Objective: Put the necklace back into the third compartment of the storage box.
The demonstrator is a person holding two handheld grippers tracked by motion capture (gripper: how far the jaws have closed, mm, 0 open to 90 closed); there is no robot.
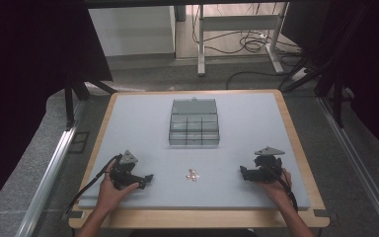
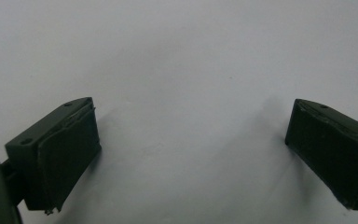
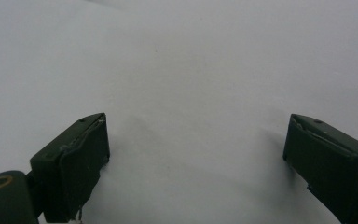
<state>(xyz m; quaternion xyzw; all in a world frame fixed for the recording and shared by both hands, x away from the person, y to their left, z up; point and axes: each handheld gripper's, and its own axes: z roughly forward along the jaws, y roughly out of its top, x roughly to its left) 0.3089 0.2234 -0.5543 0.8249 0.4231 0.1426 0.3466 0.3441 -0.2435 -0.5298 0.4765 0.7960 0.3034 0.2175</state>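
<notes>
Right now, two hands rest on the pale grey tabletop (image 1: 256,123), and each hand holds a black gripper. In the high view the left gripper (image 1: 149,177) sits in the lower left part of the picture, and its tips point toward the middle. The right gripper (image 1: 242,173) sits in the lower right part, and its tips point toward the middle too. Between them, low in the middle of the picture, lies a little heap of small pinkish pieces (image 1: 193,175). The heap is too small to tell what the pieces are. It lies apart from both grippers, a bit nearer to the left one, and nothing touches it. Higher up, in the middle of the picture, stands a clear grey box (image 1: 194,123) with many little compartments, and its lid is flipped back. It is well apart from the heap and from both hands. In the left gripper view, the left gripper (image 2: 191,128) has its two black jaws spread wide, one at the lower left and one at the lower right, with bare grey tabletop (image 2: 186,56) between them. In the right gripper view, the right gripper (image 3: 196,135) looks the same: jaws spread wide and holding nothing, with bare tabletop (image 3: 191,60) between them.
</notes>
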